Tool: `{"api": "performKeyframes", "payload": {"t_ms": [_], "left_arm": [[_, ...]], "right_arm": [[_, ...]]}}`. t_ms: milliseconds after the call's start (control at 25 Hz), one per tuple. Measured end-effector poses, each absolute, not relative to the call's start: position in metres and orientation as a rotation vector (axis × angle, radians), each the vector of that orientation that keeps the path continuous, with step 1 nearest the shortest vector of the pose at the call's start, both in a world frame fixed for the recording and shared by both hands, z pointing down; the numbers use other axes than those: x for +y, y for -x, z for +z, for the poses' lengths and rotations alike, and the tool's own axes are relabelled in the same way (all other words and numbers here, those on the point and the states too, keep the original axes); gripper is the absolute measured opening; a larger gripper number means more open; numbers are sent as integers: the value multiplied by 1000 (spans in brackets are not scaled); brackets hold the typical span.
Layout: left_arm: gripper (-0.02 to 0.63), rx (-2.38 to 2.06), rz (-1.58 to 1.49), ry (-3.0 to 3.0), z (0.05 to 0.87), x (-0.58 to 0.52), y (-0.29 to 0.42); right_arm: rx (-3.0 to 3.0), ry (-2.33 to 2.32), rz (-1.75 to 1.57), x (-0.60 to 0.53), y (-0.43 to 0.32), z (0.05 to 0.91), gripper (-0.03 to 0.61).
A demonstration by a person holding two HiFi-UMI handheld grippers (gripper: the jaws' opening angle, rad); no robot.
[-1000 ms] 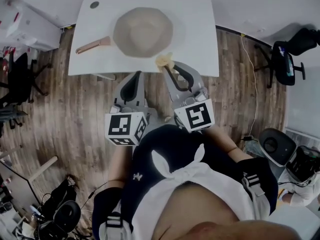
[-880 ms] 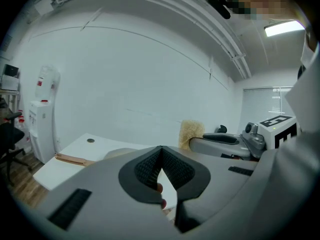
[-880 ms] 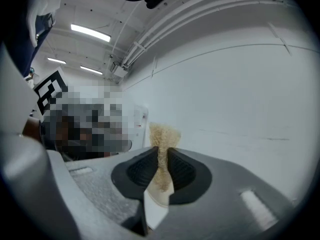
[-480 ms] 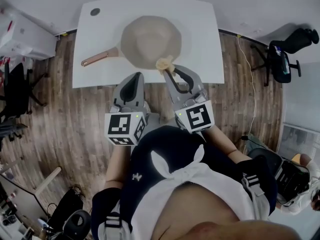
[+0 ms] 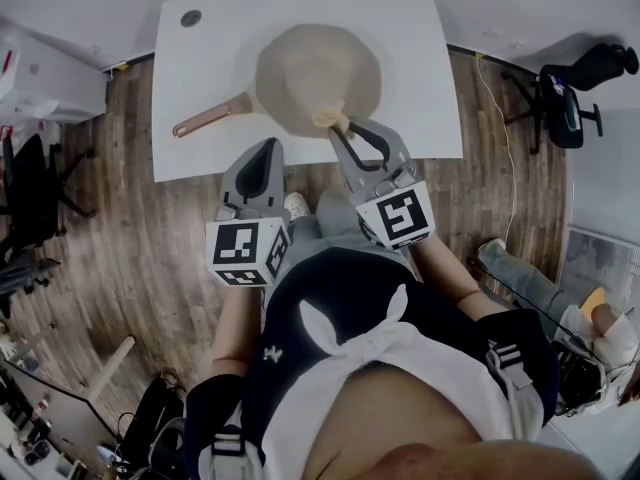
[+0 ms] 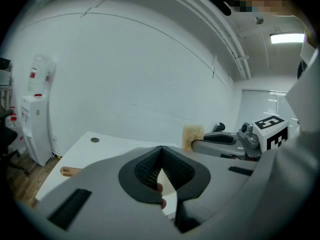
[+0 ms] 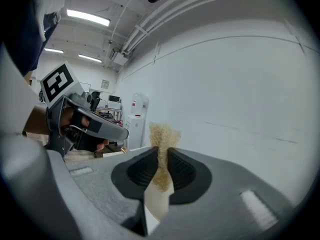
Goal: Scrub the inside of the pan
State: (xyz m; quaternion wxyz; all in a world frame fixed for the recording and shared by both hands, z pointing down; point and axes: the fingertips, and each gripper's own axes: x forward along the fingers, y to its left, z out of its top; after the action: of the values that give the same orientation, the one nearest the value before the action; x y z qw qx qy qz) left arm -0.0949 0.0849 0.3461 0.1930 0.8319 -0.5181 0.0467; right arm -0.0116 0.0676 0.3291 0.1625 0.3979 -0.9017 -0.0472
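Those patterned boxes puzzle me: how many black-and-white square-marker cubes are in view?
2. One black-and-white marker cube rides on the grey left gripper; the other cube rides on the grey right gripper. None seems hidden.

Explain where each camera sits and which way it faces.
Head view: on the person's head, looking steeply down at pan, table, left gripper, right gripper; torso, arms show.
Left gripper view: on that gripper, facing along its shut jaws toward the wall; body unclear.
Right gripper view: on that gripper, along jaws clamping the sponge; left hand shows.
Shared: each gripper view shows the other gripper.
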Motion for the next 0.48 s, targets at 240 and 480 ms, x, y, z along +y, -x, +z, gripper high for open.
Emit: {"api": "performKeyframes", "payload": {"t_ms": [240, 480], "left_arm": [[5, -1470, 137, -2296, 363, 73, 111], [5, -1492, 148, -2276, 367, 59, 119]], "right_arm": [[-2590, -1074, -164, 54, 17, 327, 55], [-2597, -995, -166, 33, 18, 337, 55]]}}
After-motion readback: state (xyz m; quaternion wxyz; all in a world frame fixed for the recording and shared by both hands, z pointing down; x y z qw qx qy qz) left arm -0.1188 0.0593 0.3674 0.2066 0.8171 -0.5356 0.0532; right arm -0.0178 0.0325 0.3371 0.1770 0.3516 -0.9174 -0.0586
